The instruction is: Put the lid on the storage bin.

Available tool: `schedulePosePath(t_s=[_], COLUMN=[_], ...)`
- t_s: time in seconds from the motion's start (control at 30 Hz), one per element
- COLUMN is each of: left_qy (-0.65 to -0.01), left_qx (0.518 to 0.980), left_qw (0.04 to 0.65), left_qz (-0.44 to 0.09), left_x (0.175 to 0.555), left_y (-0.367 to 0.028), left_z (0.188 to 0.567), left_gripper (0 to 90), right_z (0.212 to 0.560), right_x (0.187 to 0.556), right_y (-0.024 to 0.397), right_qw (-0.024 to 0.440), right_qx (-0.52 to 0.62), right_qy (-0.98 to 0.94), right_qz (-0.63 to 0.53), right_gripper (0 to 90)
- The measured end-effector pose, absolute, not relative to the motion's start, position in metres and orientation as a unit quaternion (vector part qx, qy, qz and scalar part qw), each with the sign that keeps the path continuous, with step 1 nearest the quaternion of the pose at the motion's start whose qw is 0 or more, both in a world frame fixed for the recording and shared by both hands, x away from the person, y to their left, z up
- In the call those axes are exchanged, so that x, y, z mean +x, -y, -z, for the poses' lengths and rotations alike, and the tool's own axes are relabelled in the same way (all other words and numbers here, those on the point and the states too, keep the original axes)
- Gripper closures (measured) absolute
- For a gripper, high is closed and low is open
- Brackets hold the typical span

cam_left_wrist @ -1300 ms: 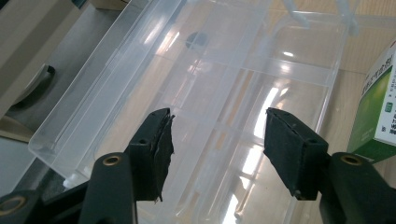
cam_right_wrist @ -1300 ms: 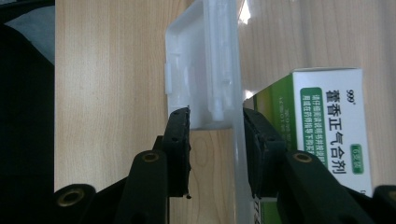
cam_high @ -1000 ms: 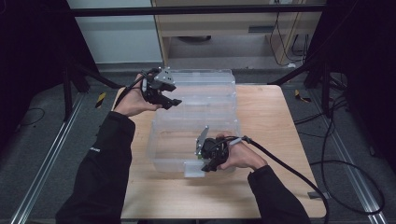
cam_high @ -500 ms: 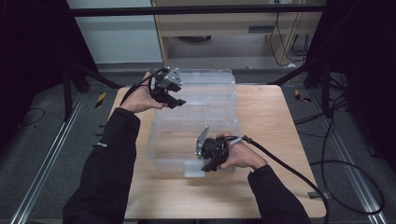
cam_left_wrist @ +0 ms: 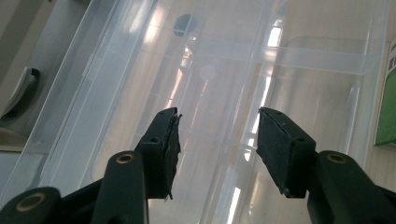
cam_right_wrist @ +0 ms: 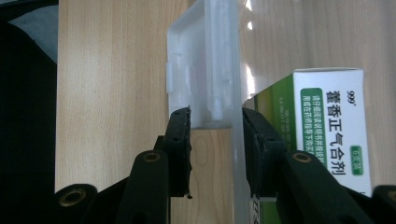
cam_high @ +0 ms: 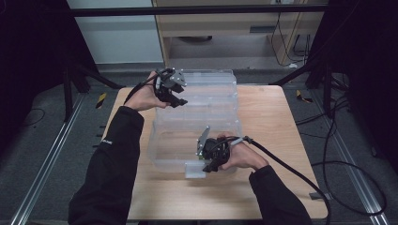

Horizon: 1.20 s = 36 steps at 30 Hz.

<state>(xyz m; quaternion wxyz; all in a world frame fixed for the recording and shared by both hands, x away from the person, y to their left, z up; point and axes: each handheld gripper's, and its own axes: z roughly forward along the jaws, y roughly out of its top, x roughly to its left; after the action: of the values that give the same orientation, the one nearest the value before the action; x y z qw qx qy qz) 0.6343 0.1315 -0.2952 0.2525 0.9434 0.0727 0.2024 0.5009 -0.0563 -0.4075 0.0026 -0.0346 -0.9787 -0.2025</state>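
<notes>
Right gripper (cam_high: pixel 210 167) pinches the latch tab (cam_right_wrist: pixel 201 70) on the near wall of the clear plastic box (cam_high: pixel 197 133), mid-table (cam_high: pixel 281 140). Left gripper (cam_high: pixel 177 101), jaws spread and just closing with nothing between them, hovers over the open lid (cam_left_wrist: pixel 140 70). Green-and-white carton (cam_right_wrist: pixel 327 126) sits inside.

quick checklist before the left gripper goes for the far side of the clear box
1. right gripper clamped on box latch: ok.
2. left gripper jaws, just been closing, nothing between them: ok.
3. left gripper over the far part of the clear box: ok.
4. green carton inside the box, apart from the latch: ok.
5. Lid fully seated: cannot tell.
</notes>
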Motion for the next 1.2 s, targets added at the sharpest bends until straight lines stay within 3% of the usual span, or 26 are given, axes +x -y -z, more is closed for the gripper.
schedulePosePath(t_s=[1.2], left_qy=[-0.043], left_qx=[0.960], left_qw=[0.207], left_qz=[-0.184], left_x=[0.641], left_y=[-0.129], left_z=[0.306], left_gripper=[77.7], right_z=[0.407], right_x=[0.501], right_y=[0.056], right_qw=[0.006], right_qx=[-0.042], right_qy=[0.979], right_qz=[0.200], right_gripper=[65.7])
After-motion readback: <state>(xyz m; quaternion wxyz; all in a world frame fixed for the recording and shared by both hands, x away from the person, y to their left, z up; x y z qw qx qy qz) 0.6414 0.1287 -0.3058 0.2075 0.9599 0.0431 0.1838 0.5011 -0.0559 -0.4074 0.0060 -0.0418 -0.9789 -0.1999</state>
